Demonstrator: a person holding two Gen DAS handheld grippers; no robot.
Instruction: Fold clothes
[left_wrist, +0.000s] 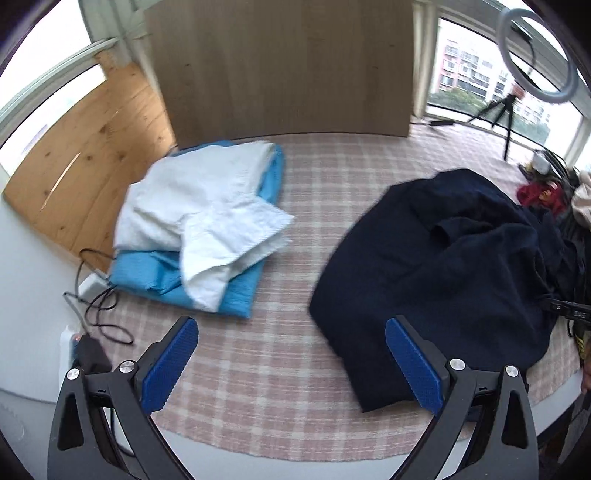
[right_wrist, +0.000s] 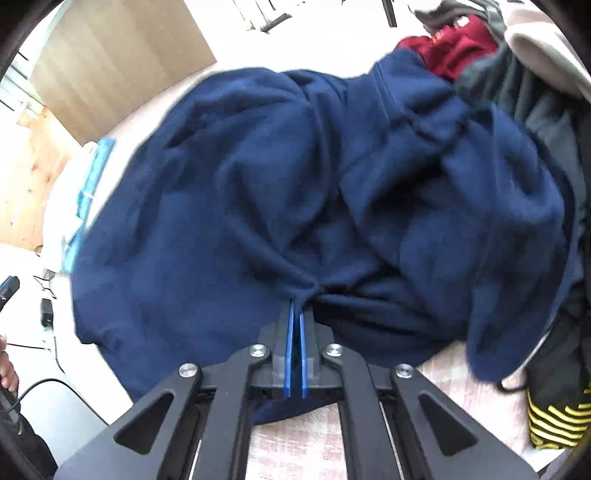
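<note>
A crumpled navy garment (left_wrist: 443, 258) lies on the right of the pink plaid bed cover (left_wrist: 295, 206). In the right wrist view the navy garment (right_wrist: 295, 184) fills the frame, and my right gripper (right_wrist: 296, 306) is shut on a pinched fold of it, with creases radiating from the pads. My left gripper (left_wrist: 291, 350) is open and empty above the plaid cover, its right pad close to the garment's near edge. A folded white garment (left_wrist: 199, 206) sits on a folded light blue one (left_wrist: 236, 291) at the left.
A pile of other clothes, red (right_wrist: 454, 48), grey and black with yellow stripes (right_wrist: 554, 417), lies at the right. Cables and a charger (left_wrist: 92, 295) lie at the bed's left edge. A wooden headboard (left_wrist: 280, 66) stands behind. A tripod (left_wrist: 506, 107) and ring light stand at the window.
</note>
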